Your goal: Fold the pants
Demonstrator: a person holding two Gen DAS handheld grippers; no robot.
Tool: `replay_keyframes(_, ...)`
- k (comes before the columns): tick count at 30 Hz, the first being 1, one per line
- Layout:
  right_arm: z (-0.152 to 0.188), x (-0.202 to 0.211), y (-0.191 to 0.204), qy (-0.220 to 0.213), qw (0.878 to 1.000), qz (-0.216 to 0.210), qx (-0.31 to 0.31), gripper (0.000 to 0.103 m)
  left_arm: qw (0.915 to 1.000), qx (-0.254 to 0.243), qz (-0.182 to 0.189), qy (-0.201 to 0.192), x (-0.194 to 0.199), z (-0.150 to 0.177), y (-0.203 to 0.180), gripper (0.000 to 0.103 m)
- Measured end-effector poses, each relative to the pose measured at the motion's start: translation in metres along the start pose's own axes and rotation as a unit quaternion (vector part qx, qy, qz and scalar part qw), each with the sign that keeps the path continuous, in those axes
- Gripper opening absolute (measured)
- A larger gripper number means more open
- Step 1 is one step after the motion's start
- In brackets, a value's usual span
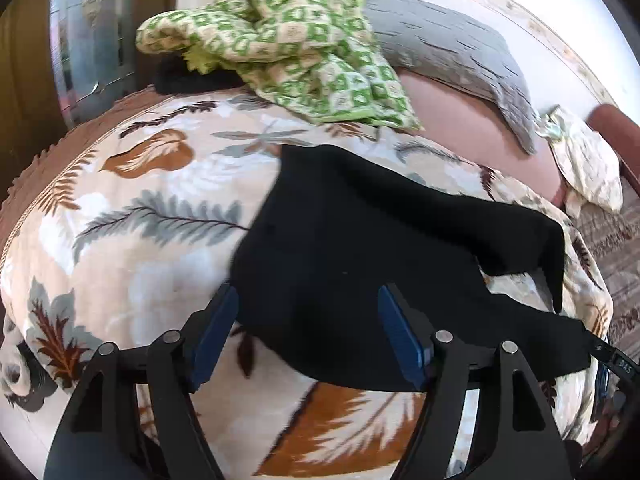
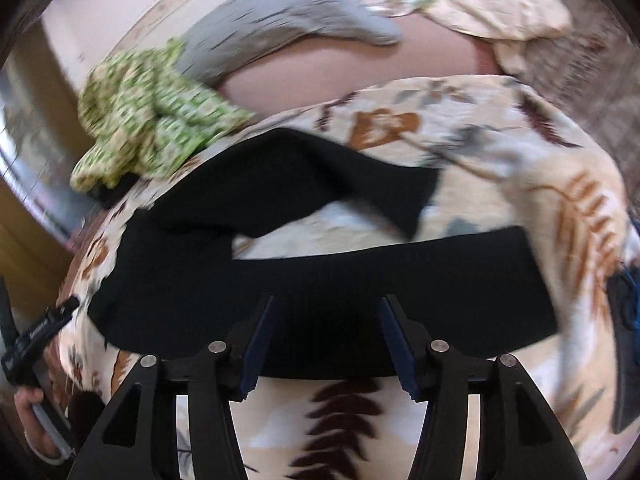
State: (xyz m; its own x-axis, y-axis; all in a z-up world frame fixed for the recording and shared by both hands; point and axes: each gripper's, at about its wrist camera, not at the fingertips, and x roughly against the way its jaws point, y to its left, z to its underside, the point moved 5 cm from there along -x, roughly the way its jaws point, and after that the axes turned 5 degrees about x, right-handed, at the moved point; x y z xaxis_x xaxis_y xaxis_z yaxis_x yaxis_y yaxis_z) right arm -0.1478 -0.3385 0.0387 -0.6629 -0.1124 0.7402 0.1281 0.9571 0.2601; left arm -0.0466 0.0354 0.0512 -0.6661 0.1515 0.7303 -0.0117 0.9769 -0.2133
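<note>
Black pants (image 1: 360, 248) lie spread on a leaf-patterned blanket (image 1: 132, 216), legs apart. My left gripper (image 1: 308, 332) is open, its blue pads either side of the near edge of the pants. In the right wrist view the pants (image 2: 280, 288) show with both legs running right. My right gripper (image 2: 326, 344) is open over the near leg's edge. The left gripper (image 2: 36, 340) shows at the left edge of the right wrist view, and the right gripper's body shows at the right edge of the left wrist view (image 1: 616, 364).
A green checked cloth (image 1: 288, 40) lies bunched at the far side of the blanket. A grey cloth (image 1: 460, 56) and a cream cloth (image 1: 588, 164) lie on the pink sheet (image 1: 460, 120) beyond. A patterned rug (image 1: 612, 236) is at the right.
</note>
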Motion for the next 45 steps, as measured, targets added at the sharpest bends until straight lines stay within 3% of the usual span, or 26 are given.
replay_keyframes(3,0.007,-0.017,0.028,0.019,0.999,-0.019,0.023,0.056,0.9998,-0.017,0.003,0.009,-0.006,0.006,-0.014,0.074)
replay_keyframes(11,0.016,-0.048,0.058,0.047,0.997,-0.041,0.055,0.057,0.9988,-0.041,0.0,0.027,-0.022,0.021,-0.035,0.074)
replay_keyframes(16,0.009,-0.059,0.067,0.049,0.996,-0.044,0.067,0.065,0.9982,-0.049,0.0,0.035,-0.032,0.023,-0.043,0.074)
replay_keyframes(23,0.005,-0.083,0.071,0.067,0.994,-0.043,0.072,0.065,0.9964,-0.057,0.014,0.062,-0.049,0.026,-0.054,0.074)
replay_keyframes(26,-0.012,-0.083,0.068,0.056,0.995,-0.052,0.058,0.065,0.9957,-0.048,0.037,0.069,-0.052,0.015,-0.058,0.074)
replay_keyframes(28,-0.028,-0.081,0.067,0.046,0.996,-0.063,0.044,0.066,0.9954,-0.035,0.051,0.073,-0.054,0.003,-0.058,0.084)
replay_keyframes(30,-0.05,-0.078,0.066,0.029,0.996,-0.079,0.023,0.07,0.9951,-0.022,0.064,0.072,-0.057,-0.008,-0.057,0.084)
replay_keyframes(34,-0.085,-0.08,0.072,0.008,0.995,-0.1,0.003,0.076,0.9952,-0.002,0.063,0.076,-0.068,-0.036,-0.055,0.085)
replay_keyframes(39,-0.107,-0.087,0.108,-0.009,0.991,-0.087,0.097,0.077,0.9947,-0.002,0.05,0.09,-0.09,-0.064,-0.05,0.085)
replay_keyframes(45,-0.113,-0.101,0.164,-0.016,0.961,-0.099,0.257,0.082,0.9912,0.03,0.057,0.115,-0.115,-0.089,-0.043,0.085)
